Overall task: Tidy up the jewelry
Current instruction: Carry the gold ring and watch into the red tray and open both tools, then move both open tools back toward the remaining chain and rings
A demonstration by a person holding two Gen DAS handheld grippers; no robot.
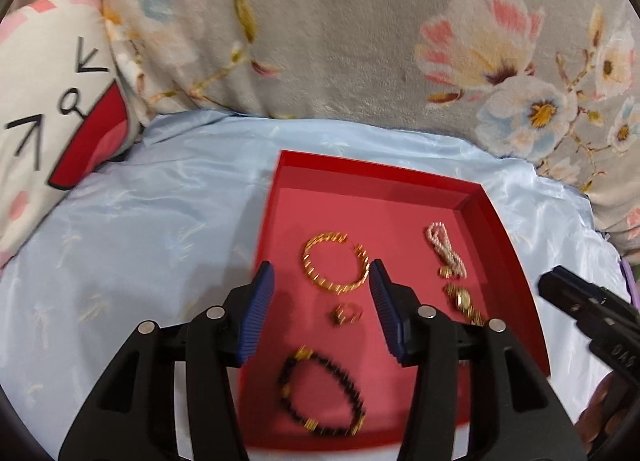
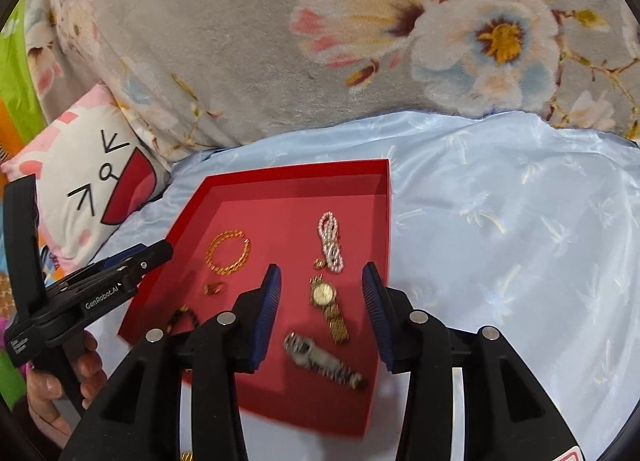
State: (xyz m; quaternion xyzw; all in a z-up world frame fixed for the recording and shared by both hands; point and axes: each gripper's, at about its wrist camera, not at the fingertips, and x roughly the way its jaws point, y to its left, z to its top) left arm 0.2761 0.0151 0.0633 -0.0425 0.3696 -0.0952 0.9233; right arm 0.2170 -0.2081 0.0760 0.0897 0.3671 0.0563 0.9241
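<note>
A red tray lies on the pale blue satin cloth. In it are a gold twisted bangle, a small gold ring, a black bead bracelet, a pearl strand, a gold watch and a silver watch. My left gripper hovers open over the bangle and ring, holding nothing. My right gripper hovers open over the gold watch, also empty.
A grey floral plush blanket rises behind the cloth. A cartoon-face pillow sits at the left. A person's hand grips the left tool's handle. Blue cloth spreads to the tray's right.
</note>
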